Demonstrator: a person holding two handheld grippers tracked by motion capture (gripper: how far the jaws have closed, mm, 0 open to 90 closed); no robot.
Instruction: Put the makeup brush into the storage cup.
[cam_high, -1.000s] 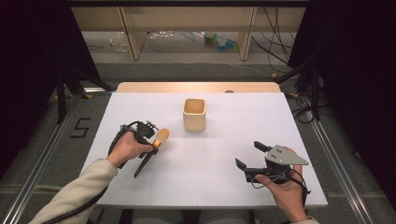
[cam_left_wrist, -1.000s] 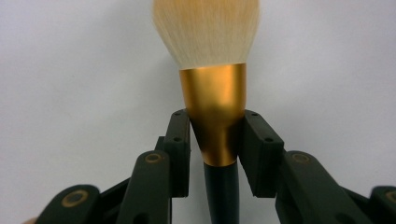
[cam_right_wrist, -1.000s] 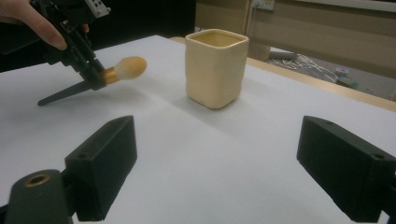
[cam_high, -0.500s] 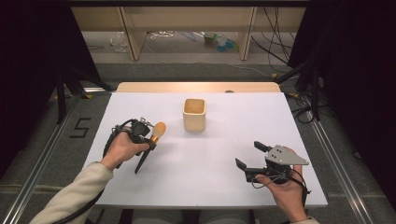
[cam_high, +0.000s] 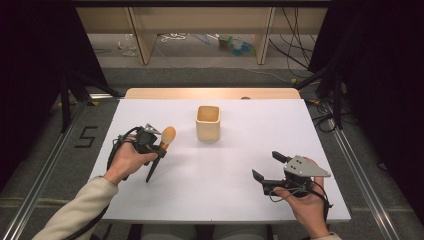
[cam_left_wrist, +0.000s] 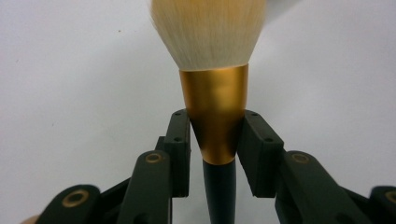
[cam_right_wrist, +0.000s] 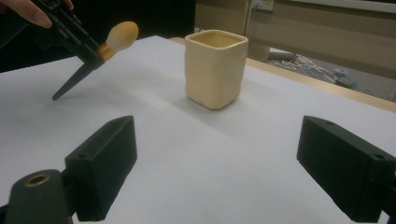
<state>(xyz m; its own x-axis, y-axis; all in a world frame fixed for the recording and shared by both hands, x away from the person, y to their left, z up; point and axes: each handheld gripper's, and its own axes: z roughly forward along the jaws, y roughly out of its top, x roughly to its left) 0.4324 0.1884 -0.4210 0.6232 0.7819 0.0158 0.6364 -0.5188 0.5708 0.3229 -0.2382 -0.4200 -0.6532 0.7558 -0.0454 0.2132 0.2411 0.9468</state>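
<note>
The left claw (cam_high: 159, 145) is clamped on a makeup brush (cam_high: 161, 150), its two black jaws pressing either side of the gold ferrule just below the pale, fluffy bristle head. The brush is held tilted above the white bench (cam_high: 225, 195): bristles up and toward the cup, dark pointed handle slanting down toward the bench top. Whether the handle's tip actually touches the surface is hard to tell from the high view; it seems just above it. A cream square-sided cup (cam_high: 208, 122) stands upright near the bench's middle, just to the right of the brush and apart from it. The right claw (cam_high: 265, 167) rests low over the near right part of the bench, jaws wide apart with nothing between them, facing the cup.
</note>
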